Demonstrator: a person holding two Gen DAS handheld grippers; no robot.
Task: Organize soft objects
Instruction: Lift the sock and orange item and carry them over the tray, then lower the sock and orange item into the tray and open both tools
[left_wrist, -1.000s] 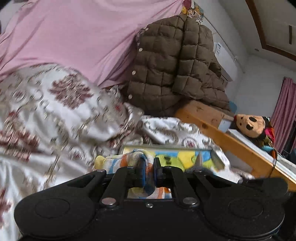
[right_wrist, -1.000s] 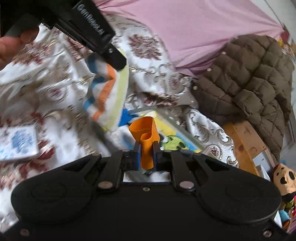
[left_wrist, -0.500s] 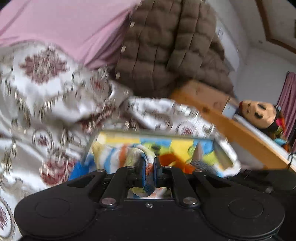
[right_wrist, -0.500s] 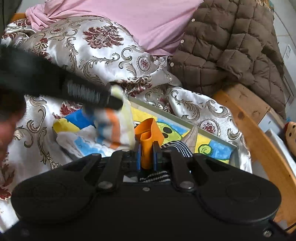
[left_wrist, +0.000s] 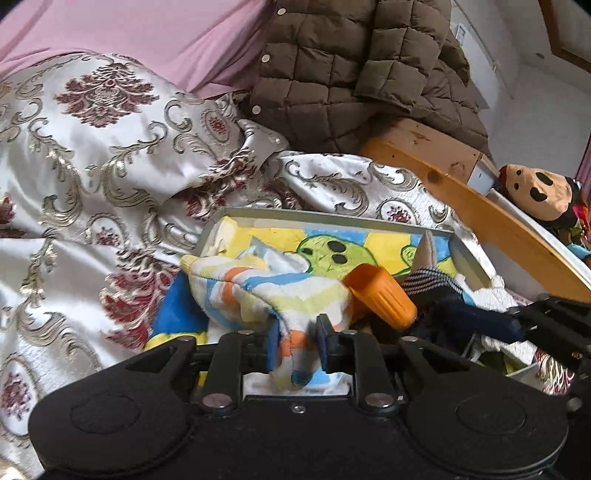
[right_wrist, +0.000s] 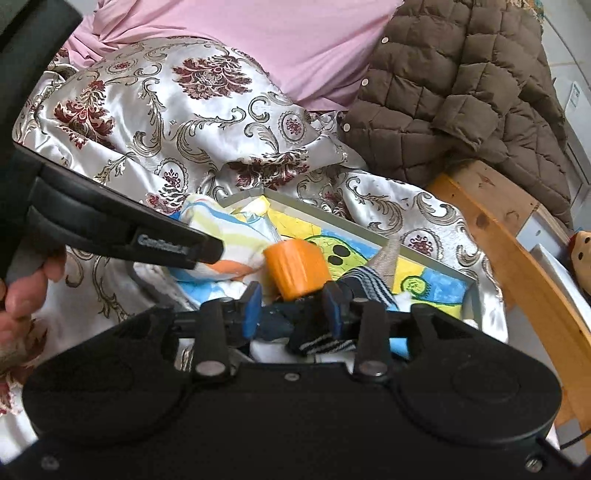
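1. We are in the drop-off step: both grippers are hanging over the shallow grey-rimmed tray with the bright cartoon lining (left_wrist: 332, 216), which is lying on the white satin bedspread with gold and maroon scrollwork (left_wrist: 110, 155).
2. Left gripper (left_wrist: 294, 341): its fingers are spreading. The fluffy towel striped in yellow, blue and orange (left_wrist: 273, 291) is sitting between them, a fold hanging down in the gap, the rest lying across the tray's near-left corner. Whether the pads are touching the pile, we cannot tell.
3. Right gripper (right_wrist: 293, 308): its fingers are parting too. The soft orange ribbed cup-shaped piece (right_wrist: 297, 269) is sitting in the tray just ahead of them, clear of both pads, beside the towel and a dark sock with white stripes (right_wrist: 360, 282).
4. Judgement: both pieces are reaching the tray, so release is nearly finished.
5. Next move, as we are reading it: let the fingers clear fully, lift straight back so no fibres snag, then look for more loose soft things.
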